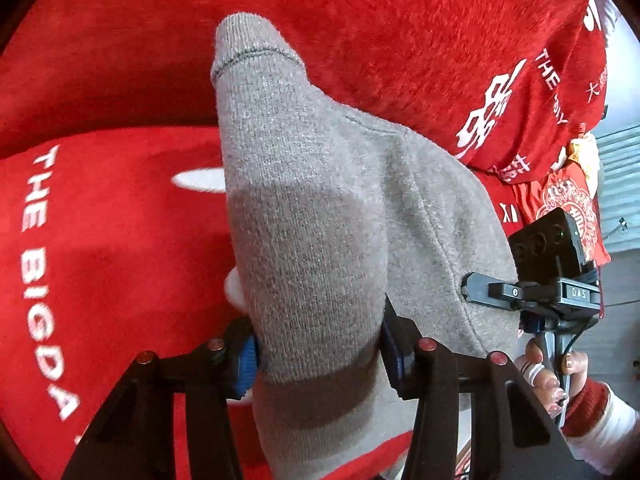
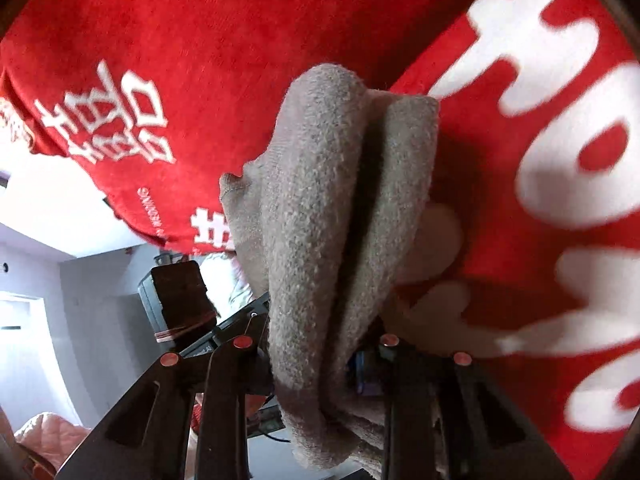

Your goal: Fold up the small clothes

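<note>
Left wrist view: a red plush cloth (image 1: 120,240) with white lettering fills the left side and background. At the centre, a grey knitted sock (image 1: 304,220) rises away from the camera, its stitched toe seam at the top. The left gripper (image 1: 316,354) has its jaws closed on the sock's lower part, blue pads pressing either side. To the right, the person's right hand (image 1: 556,372) holds the other tool's handle.

Right wrist view: the same red cloth (image 2: 200,40) covers the surface, with a pale room beyond its edge at left. At the centre, the grey sock (image 2: 336,208) hangs bunched into two thick lengthwise folds. The right gripper (image 2: 316,360) has its jaws closed on the sock's near end.

Both tools seem to hold the sock lifted above the cloth, mid-fold. Next, the ends likely need bringing together, then laying flat on the cloth.
</note>
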`<state>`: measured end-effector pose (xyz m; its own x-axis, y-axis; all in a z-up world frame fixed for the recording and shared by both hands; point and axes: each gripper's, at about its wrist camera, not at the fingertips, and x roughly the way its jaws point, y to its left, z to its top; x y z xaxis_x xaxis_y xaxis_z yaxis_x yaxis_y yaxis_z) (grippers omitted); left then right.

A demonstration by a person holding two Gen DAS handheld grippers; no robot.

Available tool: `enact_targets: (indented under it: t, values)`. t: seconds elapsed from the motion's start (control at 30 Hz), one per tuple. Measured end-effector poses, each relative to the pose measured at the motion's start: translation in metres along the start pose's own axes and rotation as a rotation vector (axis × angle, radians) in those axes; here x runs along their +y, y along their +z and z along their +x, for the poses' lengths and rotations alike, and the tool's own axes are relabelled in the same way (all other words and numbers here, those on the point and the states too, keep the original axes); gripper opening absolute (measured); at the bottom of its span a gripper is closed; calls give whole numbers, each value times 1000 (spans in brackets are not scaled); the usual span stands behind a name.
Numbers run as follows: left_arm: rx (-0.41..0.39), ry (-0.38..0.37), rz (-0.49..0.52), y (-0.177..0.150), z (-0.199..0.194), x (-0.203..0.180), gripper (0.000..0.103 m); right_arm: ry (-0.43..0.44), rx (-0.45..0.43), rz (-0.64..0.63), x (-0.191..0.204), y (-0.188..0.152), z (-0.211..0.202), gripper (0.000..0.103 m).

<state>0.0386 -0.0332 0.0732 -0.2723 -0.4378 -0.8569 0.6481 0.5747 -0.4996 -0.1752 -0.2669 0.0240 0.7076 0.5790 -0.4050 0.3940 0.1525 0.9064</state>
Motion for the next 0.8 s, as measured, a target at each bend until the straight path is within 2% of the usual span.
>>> enact_targets:
  t: [0.13,0.23,0.37,0.4,0.5,0.53,0.57,0.6,0.7,0.73,0.8]
  values:
    - [23,33,-9,-22,-14,17,52,17,42,21,0,-26,31,29]
    - [51,81,-32,-43,-16,42,52,-20,80,42,-9,-42,60,29]
    - [71,200,-60,-66,-7,74,52,-203,96,43,-16,-44,93,37]
    - [49,199,-87,-70,-11,81,52,-225,80,39,-14,-43,92,44]
    - [-14,173,-127,-73,-30,89,52,-278,47,23,-4,-39,85,47]
    - [-37,182,-124,-73,-37,88,52,-326,47,-1,0,-39,83,43]
    - [-58,194,-118,-74,-46,91,52,-381,50,-37,7,-39,82,31]
    - [-82,220,-116,-72,-52,91,52,-419,50,-70,14,-39,80,28]
    - [-83,286,-116,-63,-45,91,52,-568,21,-193,34,-44,77,24]
    - [-64,332,-104,-64,-36,95,52,-615,9,-219,31,-46,75,24]
    - [-34,376,-100,-68,-22,102,52,-734,-4,-255,24,-48,80,22]
